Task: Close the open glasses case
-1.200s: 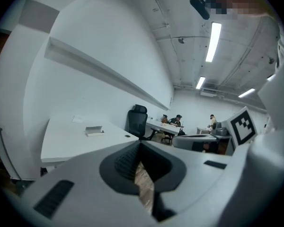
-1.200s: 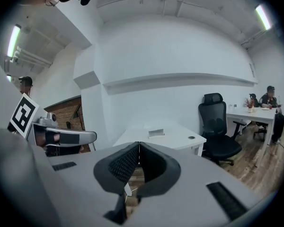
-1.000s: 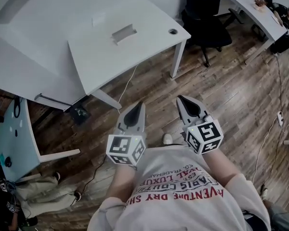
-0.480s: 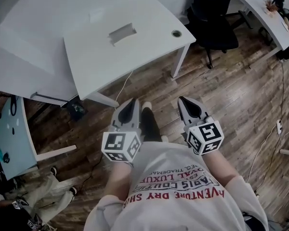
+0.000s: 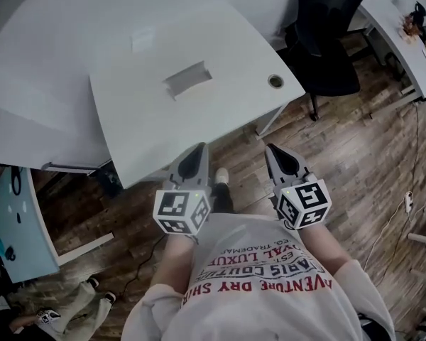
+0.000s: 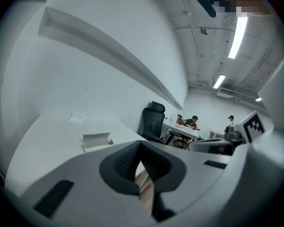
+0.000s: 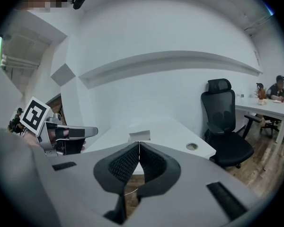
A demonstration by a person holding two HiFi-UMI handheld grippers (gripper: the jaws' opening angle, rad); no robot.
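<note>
The open glasses case (image 5: 188,80), pale grey with its lid standing up, lies on the white desk (image 5: 220,48). It also shows small in the left gripper view as the case (image 6: 96,140) and in the right gripper view as the case (image 7: 139,136). My left gripper (image 5: 198,148) and right gripper (image 5: 272,150) hang side by side over the wooden floor, short of the desk's near edge. Both are shut with nothing between the jaws. The case is well ahead of both, untouched.
A paper slip (image 5: 143,40) lies beyond the case. A round cable hole (image 5: 275,81) sits near the desk's right corner. A black office chair (image 5: 328,38) stands to the right. People sit at a far desk (image 6: 189,130). A pale blue table (image 5: 14,226) is at left.
The desk and case have come closer and lower in the head view as the person stepped forward. Both grippers stayed shut and kept their spacing.
</note>
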